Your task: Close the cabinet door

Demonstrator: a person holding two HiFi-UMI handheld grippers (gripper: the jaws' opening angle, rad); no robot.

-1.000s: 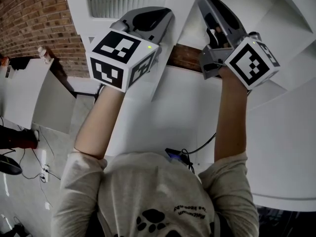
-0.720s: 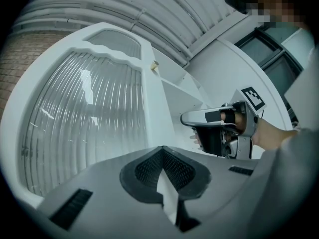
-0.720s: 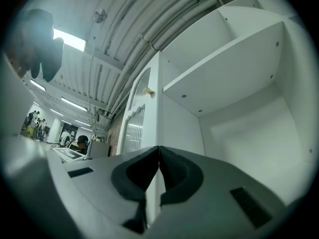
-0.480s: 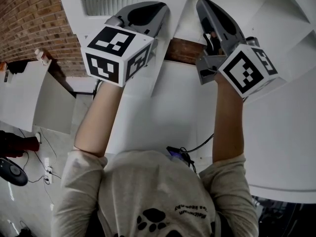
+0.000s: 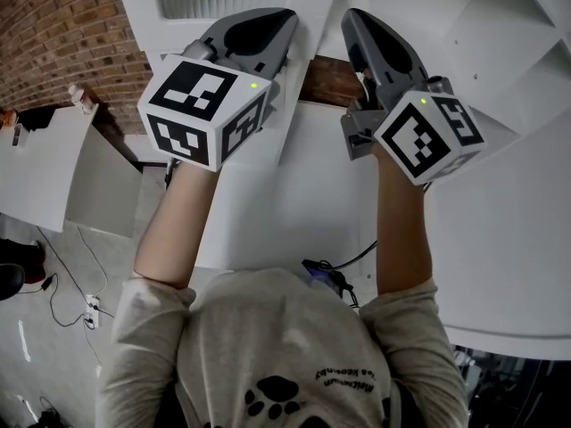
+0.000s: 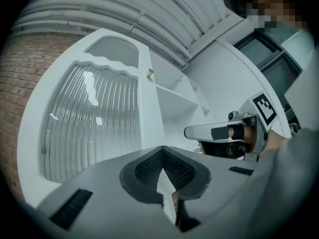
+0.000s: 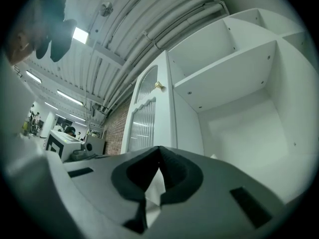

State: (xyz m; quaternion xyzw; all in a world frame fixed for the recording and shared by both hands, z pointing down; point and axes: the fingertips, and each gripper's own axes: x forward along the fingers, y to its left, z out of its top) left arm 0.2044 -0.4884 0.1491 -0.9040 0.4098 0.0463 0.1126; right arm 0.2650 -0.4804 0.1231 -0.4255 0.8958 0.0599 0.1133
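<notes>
Right gripper (image 7: 159, 151) is now sitting snapped shut on nothing, left gripper (image 6: 162, 151) is pressed together too, both nosing at the still-open cabinet door (image 6: 89, 128), probably about to shove it.

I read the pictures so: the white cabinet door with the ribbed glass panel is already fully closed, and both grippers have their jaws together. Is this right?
Not quite. The cabinet door is open, not closed: the right gripper view shows it swung out beside the bare shelves. The left gripper and right gripper do have their jaws together.
</notes>
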